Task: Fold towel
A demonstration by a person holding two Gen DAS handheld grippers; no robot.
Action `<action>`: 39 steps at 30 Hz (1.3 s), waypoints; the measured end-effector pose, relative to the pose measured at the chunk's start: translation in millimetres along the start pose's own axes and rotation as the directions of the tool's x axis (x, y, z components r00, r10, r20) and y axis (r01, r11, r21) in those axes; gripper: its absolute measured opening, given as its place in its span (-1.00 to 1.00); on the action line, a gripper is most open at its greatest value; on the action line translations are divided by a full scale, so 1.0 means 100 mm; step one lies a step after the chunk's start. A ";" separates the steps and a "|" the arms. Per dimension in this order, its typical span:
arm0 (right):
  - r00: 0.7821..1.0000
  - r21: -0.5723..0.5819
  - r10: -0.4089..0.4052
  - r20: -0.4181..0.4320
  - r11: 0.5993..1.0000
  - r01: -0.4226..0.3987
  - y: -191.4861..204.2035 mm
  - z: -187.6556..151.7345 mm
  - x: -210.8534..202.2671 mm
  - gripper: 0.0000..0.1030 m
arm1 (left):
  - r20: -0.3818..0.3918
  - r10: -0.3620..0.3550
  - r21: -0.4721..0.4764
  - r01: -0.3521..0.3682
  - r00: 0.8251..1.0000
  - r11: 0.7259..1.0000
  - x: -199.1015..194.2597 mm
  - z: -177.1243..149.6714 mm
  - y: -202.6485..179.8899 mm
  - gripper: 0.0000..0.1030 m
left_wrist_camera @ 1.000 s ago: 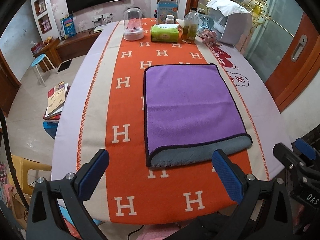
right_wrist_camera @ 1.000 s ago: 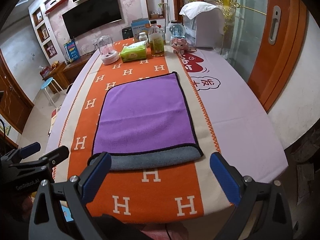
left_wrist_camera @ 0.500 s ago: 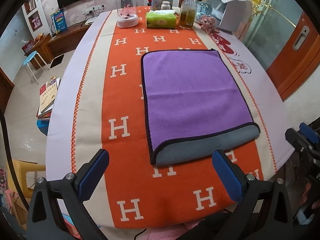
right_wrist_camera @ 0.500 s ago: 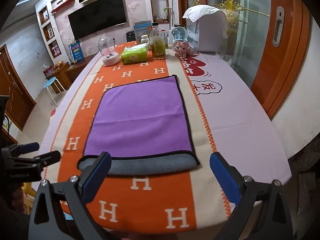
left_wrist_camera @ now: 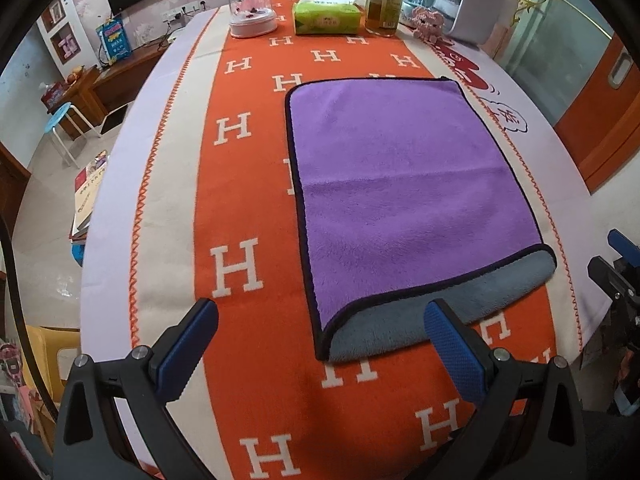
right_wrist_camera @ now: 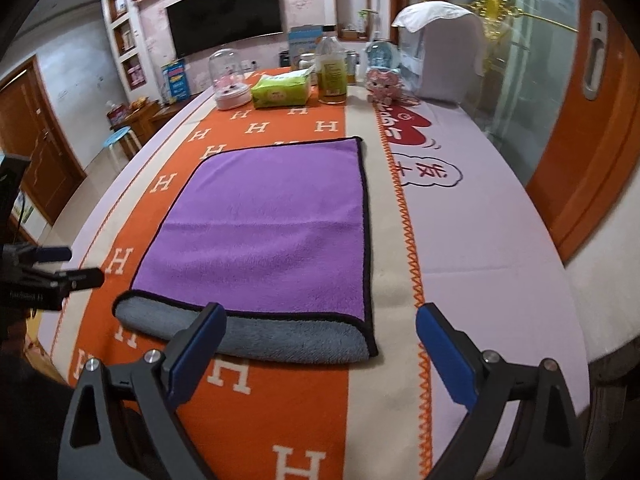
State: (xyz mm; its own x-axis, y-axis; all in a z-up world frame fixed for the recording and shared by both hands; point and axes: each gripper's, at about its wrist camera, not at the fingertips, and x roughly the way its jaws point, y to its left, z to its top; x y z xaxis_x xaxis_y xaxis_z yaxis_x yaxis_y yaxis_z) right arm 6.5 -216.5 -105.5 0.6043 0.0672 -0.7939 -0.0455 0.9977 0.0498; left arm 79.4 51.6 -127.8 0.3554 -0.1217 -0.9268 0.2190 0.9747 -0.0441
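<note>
Towel [left_wrist_camera: 404,200], purple with a grey underside and dark trim, lies flat and folded once on the orange H-patterned runner [left_wrist_camera: 256,184] of a long table, its rounded fold at the near edge. The left gripper [left_wrist_camera: 320,340] hovers above the towel's near left corner, jaws wide apart and holding nothing; the right gripper [right_wrist_camera: 320,340] hangs over the near right corner, likewise spread and unladen. At the table's far end stand a green tissue pack [left_wrist_camera: 326,18], a bottle [left_wrist_camera: 384,4] and a glass dome [left_wrist_camera: 252,8]
</note>
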 end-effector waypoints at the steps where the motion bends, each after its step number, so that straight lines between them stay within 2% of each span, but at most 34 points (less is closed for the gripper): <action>1: 1.000 -0.013 0.010 0.000 1.000 -0.010 0.00 -0.02 0.03 0.86 | -0.003 -0.004 0.001 0.004 1.000 1.000 0.03 0.01 0.00 0.98; 13: 0.994 -0.109 0.069 -0.083 0.991 -0.077 -0.14 -0.14 0.50 0.72 | -0.134 0.032 -0.044 -0.039 0.990 0.998 0.56 0.09 -0.02 0.98; 19: 0.988 -0.107 0.087 -0.130 0.989 -0.102 -0.22 -0.16 0.68 0.57 | -0.177 0.037 -0.054 -0.047 0.983 0.997 0.74 0.10 -0.04 0.98; 24: 0.982 -0.108 0.103 -0.157 0.987 -0.121 -0.23 -0.18 0.76 0.36 | -0.190 0.031 -0.046 -0.040 0.981 0.998 0.81 0.11 -0.09 0.89; 27: 0.979 -0.111 0.112 -0.169 0.985 -0.132 -0.22 -0.19 0.78 0.23 | -0.190 0.019 -0.043 -0.028 0.982 0.999 0.83 0.12 -0.11 0.78; 29: 0.974 -0.112 0.132 -0.184 0.982 -0.154 -0.21 -0.20 0.80 0.10 | -0.190 0.004 -0.042 -0.012 0.982 0.999 0.83 0.13 -0.11 0.61; 34: 0.973 -0.124 0.133 -0.190 0.980 -0.158 -0.18 -0.22 0.79 0.02 | -0.186 -0.027 -0.038 0.020 0.982 0.999 0.88 0.16 -0.22 0.37; 39: 0.975 -0.121 0.123 -0.185 0.982 -0.147 -0.18 -0.23 0.75 -0.20 | -0.184 -0.046 -0.032 0.041 0.982 0.999 0.87 0.13 -0.26 0.12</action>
State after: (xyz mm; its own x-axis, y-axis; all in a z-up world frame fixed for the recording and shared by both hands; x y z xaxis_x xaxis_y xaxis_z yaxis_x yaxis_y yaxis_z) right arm 34.4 -229.8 -180.3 0.4368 0.1869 -0.8799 -0.2297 0.9689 0.0918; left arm 116.7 13.1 -202.5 0.1717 -0.1303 -0.9765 0.2041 0.9744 -0.0941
